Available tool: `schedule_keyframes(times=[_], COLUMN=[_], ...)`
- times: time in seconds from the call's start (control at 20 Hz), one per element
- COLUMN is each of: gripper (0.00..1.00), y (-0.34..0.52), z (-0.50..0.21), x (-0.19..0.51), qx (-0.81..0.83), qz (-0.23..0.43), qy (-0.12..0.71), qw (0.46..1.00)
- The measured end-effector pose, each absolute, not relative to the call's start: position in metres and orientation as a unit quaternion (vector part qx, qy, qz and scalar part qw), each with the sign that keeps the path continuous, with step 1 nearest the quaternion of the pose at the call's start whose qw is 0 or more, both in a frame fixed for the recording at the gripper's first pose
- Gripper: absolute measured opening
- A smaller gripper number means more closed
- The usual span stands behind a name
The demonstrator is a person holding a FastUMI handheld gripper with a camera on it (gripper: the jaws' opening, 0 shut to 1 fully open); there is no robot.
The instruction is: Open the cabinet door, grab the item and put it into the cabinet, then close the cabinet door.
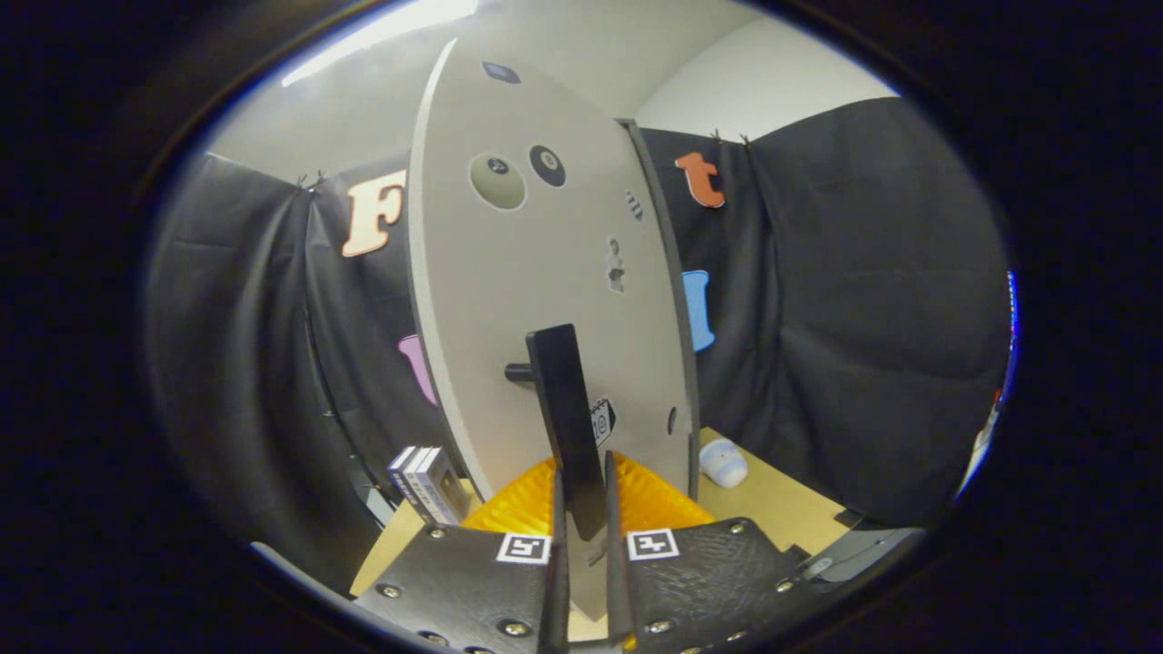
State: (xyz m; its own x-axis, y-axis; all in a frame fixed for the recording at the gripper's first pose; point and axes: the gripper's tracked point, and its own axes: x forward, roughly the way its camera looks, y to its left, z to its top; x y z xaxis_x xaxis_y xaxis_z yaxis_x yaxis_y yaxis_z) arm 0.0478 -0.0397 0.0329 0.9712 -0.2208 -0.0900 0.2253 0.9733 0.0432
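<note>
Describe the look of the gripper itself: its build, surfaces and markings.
The gripper has two broad, flat dark plates with a scuffed, textured surface, fixed by round silver screws along their edges. Each plate carries a square black-and-white marker tag near its inner front corner. Two thin upright fingers run along the gap between them.

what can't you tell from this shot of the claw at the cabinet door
- Cabinet inside: hidden behind the door, gripper view.
- Claw grip: its fingers flank the door handle, but contact is not clear.
- Small boxes: partly behind the door, labels too small.
- White item on the table: too small to identify.
</note>
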Motion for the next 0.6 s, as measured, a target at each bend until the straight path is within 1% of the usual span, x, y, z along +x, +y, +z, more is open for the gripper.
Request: schedule_keyframes(times=[0.25, 0.3, 0.45, 0.6], gripper=[0.16, 0.16, 0.04, 0.04], y=[-0.081, -0.088, -0.114, -0.135], z=[0.039, 0.04, 0.047, 0.048], x=[0.029, 0.028, 0.015, 0.012], qx=[0.019, 0.018, 0.04, 0.022], qz=[-0.157, -0.156, -0.157, -0.149], qy=[0.036, 0.034, 0.026, 0.021], qw=[0.987, 0.987, 0.986, 0.988])
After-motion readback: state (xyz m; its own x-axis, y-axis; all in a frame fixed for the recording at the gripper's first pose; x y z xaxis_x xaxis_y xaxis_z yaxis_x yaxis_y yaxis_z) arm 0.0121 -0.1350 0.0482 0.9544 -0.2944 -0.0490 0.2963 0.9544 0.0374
